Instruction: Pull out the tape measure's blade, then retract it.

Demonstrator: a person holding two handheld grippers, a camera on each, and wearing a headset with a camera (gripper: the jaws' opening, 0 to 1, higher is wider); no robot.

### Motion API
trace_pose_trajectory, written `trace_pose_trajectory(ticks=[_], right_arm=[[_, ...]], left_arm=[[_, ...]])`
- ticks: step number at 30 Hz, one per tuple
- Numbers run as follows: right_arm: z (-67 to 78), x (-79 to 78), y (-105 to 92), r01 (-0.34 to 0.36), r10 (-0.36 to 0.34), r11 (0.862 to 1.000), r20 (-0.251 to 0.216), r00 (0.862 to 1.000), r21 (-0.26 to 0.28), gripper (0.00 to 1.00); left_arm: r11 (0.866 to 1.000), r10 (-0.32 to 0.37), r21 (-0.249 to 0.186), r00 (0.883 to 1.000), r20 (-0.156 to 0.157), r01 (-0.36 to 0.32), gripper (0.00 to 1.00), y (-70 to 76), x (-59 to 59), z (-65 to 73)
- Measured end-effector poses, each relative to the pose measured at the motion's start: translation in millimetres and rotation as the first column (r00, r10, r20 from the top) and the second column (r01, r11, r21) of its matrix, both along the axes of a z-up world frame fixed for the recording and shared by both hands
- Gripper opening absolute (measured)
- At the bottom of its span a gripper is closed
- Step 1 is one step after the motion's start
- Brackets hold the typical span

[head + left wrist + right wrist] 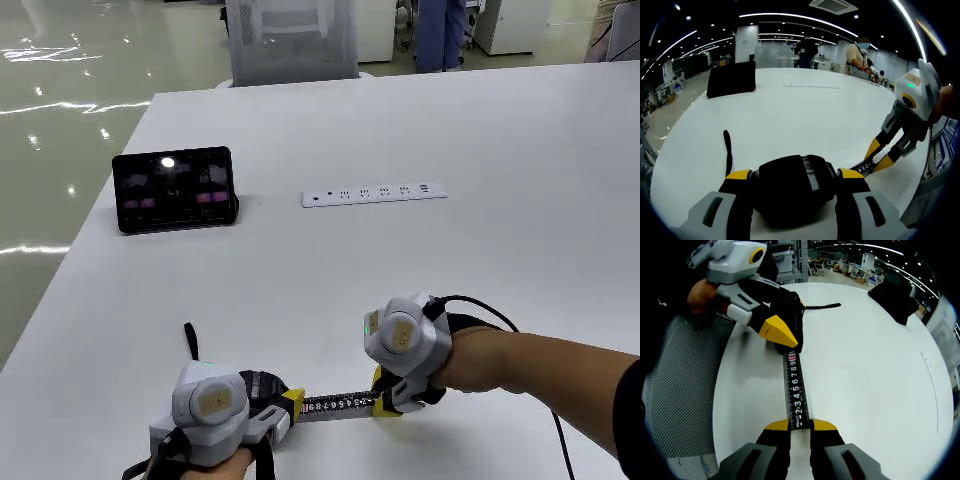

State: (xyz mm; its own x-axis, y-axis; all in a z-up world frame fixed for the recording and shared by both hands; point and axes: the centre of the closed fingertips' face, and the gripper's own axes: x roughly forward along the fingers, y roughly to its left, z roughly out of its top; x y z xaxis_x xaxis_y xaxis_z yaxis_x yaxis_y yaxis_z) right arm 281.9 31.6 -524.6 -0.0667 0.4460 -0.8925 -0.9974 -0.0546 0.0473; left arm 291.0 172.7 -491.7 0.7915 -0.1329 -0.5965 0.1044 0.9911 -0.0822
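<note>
Starting with the surface: what is there?

A white table point(480, 150) on a glossy floor point(60, 90). A dark tablet point(175, 188) sits mid-left and a power strip point(373, 192) at centre, both well apart from the work.

And the tape measure point(795, 192)?

Bottom centre of the head view — its case is clamped in the left gripper point(795, 174). The blade point(795, 385) runs rightward to the right gripper point(800, 424), which pinches its tip. The table's edge lies close alongside; open tabletop lies above.
</note>
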Motion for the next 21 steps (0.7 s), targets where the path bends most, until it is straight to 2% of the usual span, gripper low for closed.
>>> trace_pose_trajectory(ticks=[14, 18, 21], right_arm=[[-1.1, -1.8, 7.5, -0.010, 0.010, 1.000, 0.009, 1.000, -0.013, 0.11], [-0.8, -1.5, 9.5, 0.006, -0.006, 1.000, -0.006, 1.000, 0.005, 0.11], [-0.8, -2.2, 10.6, -0.002, 0.002, 1.000, 0.002, 1.000, 0.004, 0.11]], left_arm=[[1.000, -0.006, 0.005, 1.000, -0.012, 0.006, 0.62, -0.4, -0.8, -0.5], [1.000, -0.010, 0.003, 1.000, -0.017, 0.010, 0.62, -0.6, -0.4, -0.9], [1.000, -0.010, 0.002, 1.000, -0.017, 0.010, 0.62, -0.6, 0.0, -1.2]])
